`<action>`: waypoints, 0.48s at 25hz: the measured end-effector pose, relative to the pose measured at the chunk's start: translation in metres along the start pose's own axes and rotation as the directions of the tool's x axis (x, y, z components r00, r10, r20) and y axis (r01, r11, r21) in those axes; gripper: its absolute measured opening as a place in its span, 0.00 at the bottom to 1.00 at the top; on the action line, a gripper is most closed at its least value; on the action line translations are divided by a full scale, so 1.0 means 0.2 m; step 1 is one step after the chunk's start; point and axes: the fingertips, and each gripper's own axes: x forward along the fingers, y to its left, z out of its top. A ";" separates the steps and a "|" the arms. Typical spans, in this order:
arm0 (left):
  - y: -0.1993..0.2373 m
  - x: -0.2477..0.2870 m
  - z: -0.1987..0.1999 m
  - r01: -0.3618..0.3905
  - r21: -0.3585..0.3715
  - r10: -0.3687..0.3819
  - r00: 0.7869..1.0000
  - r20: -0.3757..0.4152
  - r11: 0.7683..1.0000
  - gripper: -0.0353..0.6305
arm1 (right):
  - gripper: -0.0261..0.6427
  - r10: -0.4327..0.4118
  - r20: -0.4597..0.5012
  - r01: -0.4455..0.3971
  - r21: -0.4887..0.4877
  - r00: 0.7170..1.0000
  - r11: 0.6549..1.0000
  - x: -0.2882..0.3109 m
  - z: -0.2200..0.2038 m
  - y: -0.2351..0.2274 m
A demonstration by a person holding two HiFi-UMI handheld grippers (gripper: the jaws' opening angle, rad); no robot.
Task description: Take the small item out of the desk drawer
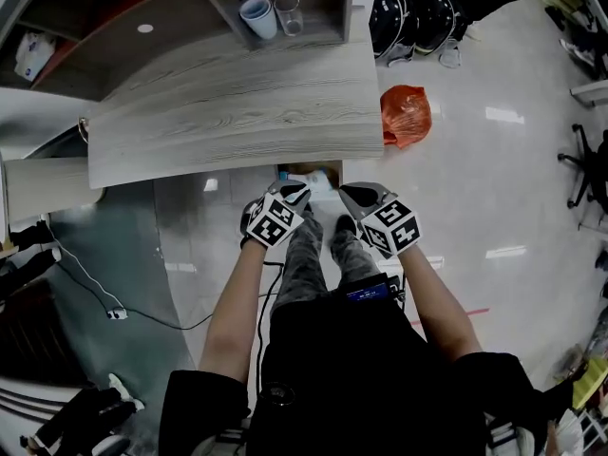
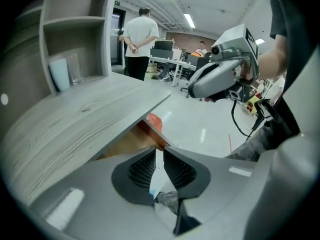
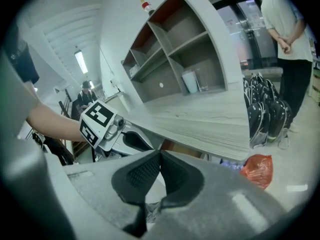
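Glossy white office floor (image 1: 494, 188) all round, with a grey wood-grain desk top (image 1: 237, 103) just ahead of and above both claws. The left gripper (image 1: 290, 195) has its jaws a sliver apart, pinching nothing. The right gripper (image 1: 359, 198) has its jaws pressed together, also empty. Right off their tips, a brown-lined desk drawer (image 1: 309, 170) sticks out from under the desk edge. A small white-and-blue item (image 1: 321, 184) looks to be lying in it, between the two claws. Out past the right gripper's far side there's a crumpled orange plastic bag (image 1: 406, 114), then black backpacks (image 1: 418, 17). A grey shelf unit (image 1: 318, 8) far ahead holds a pale blue cup (image 1: 256, 15) and a clear glass (image 1: 288, 12).
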 end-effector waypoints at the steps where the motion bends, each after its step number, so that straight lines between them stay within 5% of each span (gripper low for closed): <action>1: 0.01 0.03 -0.02 0.002 0.013 -0.002 1.000 -0.018 1.000 0.14 | 0.04 -0.001 0.000 0.001 -0.001 1.000 1.000 0.01 0.00 0.00; 12: 0.04 0.31 -0.17 0.035 0.166 -0.003 0.982 -0.189 0.985 0.30 | 0.04 -0.011 -0.012 0.011 0.010 1.000 1.000 0.07 -0.10 -0.06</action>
